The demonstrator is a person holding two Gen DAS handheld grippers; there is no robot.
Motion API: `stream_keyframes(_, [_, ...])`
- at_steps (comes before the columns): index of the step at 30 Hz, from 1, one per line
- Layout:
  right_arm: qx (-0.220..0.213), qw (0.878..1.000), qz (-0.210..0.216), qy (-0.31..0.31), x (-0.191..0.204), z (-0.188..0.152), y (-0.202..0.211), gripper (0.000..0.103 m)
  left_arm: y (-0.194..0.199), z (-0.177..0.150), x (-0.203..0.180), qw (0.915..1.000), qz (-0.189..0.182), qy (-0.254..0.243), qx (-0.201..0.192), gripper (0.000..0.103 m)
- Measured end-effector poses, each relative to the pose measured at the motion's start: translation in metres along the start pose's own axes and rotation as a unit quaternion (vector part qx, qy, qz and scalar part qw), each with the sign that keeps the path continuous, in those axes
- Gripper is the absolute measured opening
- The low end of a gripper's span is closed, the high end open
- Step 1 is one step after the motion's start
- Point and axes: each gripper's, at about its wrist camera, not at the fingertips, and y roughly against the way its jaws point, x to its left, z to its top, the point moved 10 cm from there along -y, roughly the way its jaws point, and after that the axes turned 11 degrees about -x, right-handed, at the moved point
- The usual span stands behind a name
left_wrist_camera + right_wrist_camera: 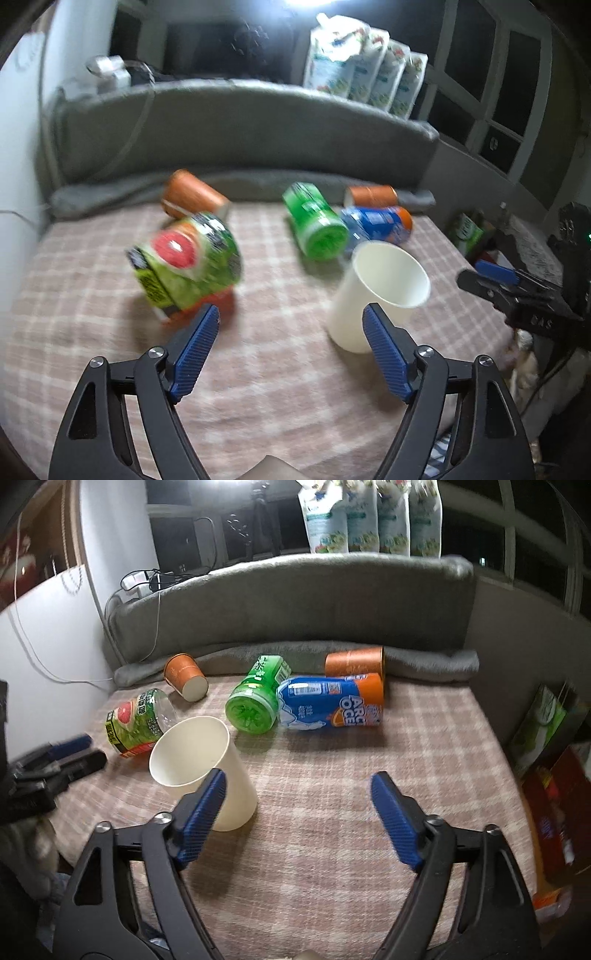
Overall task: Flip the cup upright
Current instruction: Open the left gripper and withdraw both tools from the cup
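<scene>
1. White paper is what the cup is made of; it is seen standing on its base with the mouth up, tilted slightly, on the checked blanket.
2. The left gripper is held wide open, with nothing between its blue pads. The cup is found just ahead of its right finger, partly hidden behind that finger's tip; whether they touch cannot be told.
3. The right gripper is likewise spread wide and nothing is held in it. In its own view the cup is placed just ahead of the left finger, whose tip overlaps the cup wall; contact cannot be told.
4. Ahead and to the left of the left gripper, a green-labelled bottle is seen lying on its side, blurred.
5. Further ahead of both grippers, a green bottle and a blue and orange can are laid on their sides, touching each other.
6. Two orange cups are laid on their sides beyond these, near the grey cushion: one far ahead to the left, the other behind the can.
7. The right gripper is seen at the right edge of the left wrist view, well apart from the cup.
</scene>
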Motion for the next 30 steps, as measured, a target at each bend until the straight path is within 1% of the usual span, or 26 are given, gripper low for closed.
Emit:
stream_keyframes(2, [-0.013, 1.0, -0.009, 0.012, 0.002, 0.003, 0.004, 0.089, 0.007, 0.008, 0.007, 0.9993, 0.024, -0.013, -0.026, 0.081])
stream_keyframes(5, [-0.031, 0.999, -0.019, 0.026, 0.006, 0.008, 0.008, 0.089, 0.016, 0.018, 0.014, 0.997, 0.047, -0.023, -0.057, 0.081])
stream_keyframes(6, [-0.035, 0.999, -0.02, 0.029, 0.007, 0.009, 0.009, 0.09, 0.019, 0.021, 0.015, 0.9963, 0.052, -0.023, -0.065, 0.081])
stream_keyframes(9, [-0.052, 0.998, -0.025, 0.035, 0.011, 0.015, 0.013, 0.096, 0.028, 0.029, 0.019, 0.9937, 0.064, -0.023, -0.089, 0.083])
stream_keyframes(12, [-0.072, 0.996, -0.034, 0.046, 0.015, 0.021, 0.018, 0.096, 0.037, 0.036, 0.021, 0.9904, 0.077, -0.022, -0.113, 0.083])
stream_keyframes(15, [-0.088, 0.994, -0.042, 0.055, 0.018, 0.026, 0.022, 0.096, 0.045, 0.043, 0.022, 0.9867, 0.09, -0.02, -0.134, 0.087])
stream_keyframes(20, [-0.106, 0.992, -0.045, 0.047, 0.019, 0.033, 0.024, 0.097, 0.051, 0.05, 0.021, 0.9838, 0.093, -0.02, -0.152, 0.088])
stream_keyframes(25, [-0.117, 0.991, -0.053, 0.046, 0.017, 0.038, 0.025, 0.097, 0.052, 0.052, 0.021, 0.9829, 0.098, -0.02, -0.155, 0.088])
stream_keyframes(30, [-0.129, 0.989, -0.059, 0.044, 0.016, 0.042, 0.027, 0.097, 0.053, 0.053, 0.028, 0.9814, 0.103, -0.008, -0.162, 0.088])
